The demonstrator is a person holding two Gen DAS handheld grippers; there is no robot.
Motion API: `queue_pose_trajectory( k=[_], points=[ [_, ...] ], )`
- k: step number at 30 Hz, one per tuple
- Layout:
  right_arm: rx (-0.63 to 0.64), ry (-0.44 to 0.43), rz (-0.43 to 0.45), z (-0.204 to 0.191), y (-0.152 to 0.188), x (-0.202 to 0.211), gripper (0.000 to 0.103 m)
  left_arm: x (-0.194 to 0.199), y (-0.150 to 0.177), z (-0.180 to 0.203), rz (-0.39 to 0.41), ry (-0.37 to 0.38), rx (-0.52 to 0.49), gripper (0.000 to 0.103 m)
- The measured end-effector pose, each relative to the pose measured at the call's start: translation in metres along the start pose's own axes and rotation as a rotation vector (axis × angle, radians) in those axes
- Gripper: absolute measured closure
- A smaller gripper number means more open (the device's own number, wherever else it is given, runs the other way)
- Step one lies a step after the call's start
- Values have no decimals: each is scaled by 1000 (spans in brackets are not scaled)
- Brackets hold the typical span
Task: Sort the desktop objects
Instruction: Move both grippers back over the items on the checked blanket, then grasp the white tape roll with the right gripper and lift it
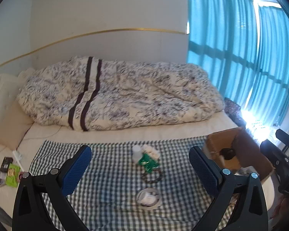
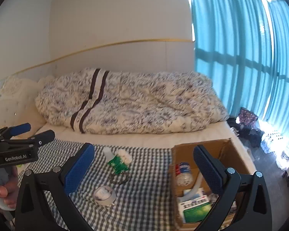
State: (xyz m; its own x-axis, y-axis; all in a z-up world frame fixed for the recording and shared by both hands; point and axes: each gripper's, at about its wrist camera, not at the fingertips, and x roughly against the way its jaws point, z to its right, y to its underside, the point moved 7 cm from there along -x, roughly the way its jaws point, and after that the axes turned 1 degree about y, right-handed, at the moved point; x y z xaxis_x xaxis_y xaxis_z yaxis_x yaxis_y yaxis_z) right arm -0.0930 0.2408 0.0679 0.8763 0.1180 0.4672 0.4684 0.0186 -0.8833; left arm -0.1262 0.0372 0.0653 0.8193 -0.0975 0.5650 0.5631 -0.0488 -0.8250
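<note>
On the bed (image 1: 163,132) lies a checked cloth (image 1: 109,173); the quilt (image 1: 125,96) sits behind it. Mid-cloth — a bottle (image 1: 136,152), a packet (image 1: 147,162) touching it, a cord coil (image 1: 151,176) nearer, then a tape roll (image 1: 148,197). The cardboard box (image 2: 217,148) stands right, holding a bottle (image 2: 184,173) and cartons (image 2: 195,207).

"GenRobot.AI" in white on black body of left hand-held gripper (image 2: 33,134); other labels unreadable.

Black tongs (image 1: 140,168), blue textured pads (image 1: 77,170)
</note>
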Motion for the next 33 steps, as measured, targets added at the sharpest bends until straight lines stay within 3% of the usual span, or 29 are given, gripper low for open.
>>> queue_pose_trajectory(
  k=[14,18,23,26,33],
  points=[
    [145,-49,-184,-64,56,-75,0,-47,48,-59,-108,-64,42,0],
    [113,-79,-268,-70,81,-104,0,-61,66,-68,-147,-82,41,0],
    [125,-51,-355,-72,116,-132,0,-77,87,-78,-185,-87,56,0],
    [74,-102,-421,-72,136,-150,0,-86,100,-83,-206,-96,62,0],
    [121,-89,-501,-82,171,-180,0,-109,124,-97,-254,-105,82,0]
  ],
)
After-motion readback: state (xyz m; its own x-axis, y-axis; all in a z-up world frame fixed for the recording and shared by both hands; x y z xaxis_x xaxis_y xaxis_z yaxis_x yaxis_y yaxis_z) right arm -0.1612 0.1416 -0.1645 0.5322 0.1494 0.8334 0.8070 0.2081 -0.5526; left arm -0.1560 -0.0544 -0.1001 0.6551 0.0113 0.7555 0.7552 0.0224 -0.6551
